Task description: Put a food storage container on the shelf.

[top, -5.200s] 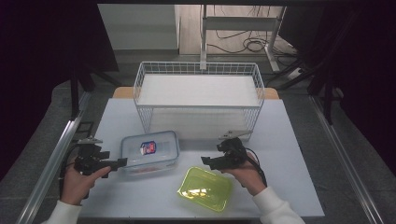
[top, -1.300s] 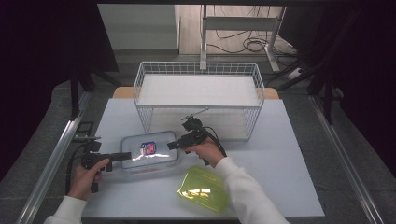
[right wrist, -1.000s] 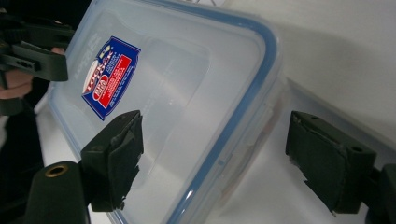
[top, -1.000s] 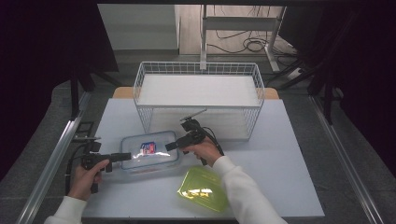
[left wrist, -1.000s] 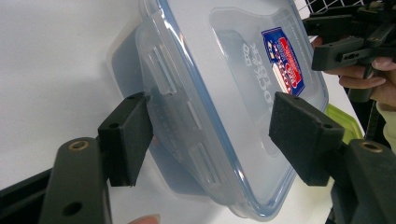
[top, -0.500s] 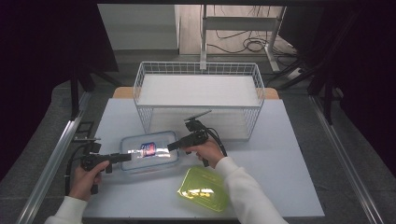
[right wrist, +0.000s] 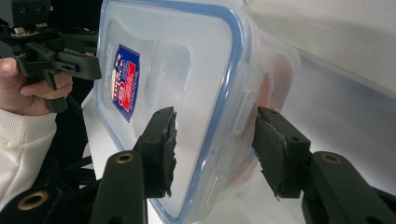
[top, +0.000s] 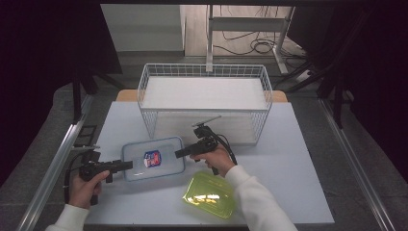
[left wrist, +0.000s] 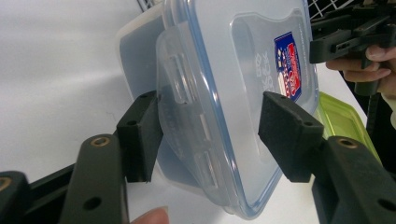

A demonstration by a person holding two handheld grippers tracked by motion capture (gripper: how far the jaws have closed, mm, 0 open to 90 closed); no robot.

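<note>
A clear container (top: 153, 159) with a blue-rimmed lid and a red-and-blue sticker lies on the white table (top: 288, 159). My left gripper (top: 127, 165) reaches in at its left end and my right gripper (top: 179, 153) at its right end. In the left gripper view the jaws (left wrist: 210, 135) straddle the container's end (left wrist: 224, 93), one pad against the clip flap and the other on the lid. The right gripper view has the jaws (right wrist: 215, 149) across the other end (right wrist: 187, 70) in the same way. Both pairs of jaws have just been closing on the container.
A yellow-green lid (top: 209, 195) lies flat on the table in front of my right hand. A white wire basket (top: 204, 72) stands behind the container at the back of the table. A metal rail runs along the table's left side.
Five seconds ago my right gripper was over by the green lid; it now sits at the container's right end. Over the last second neither hand has shifted noticeably.
</note>
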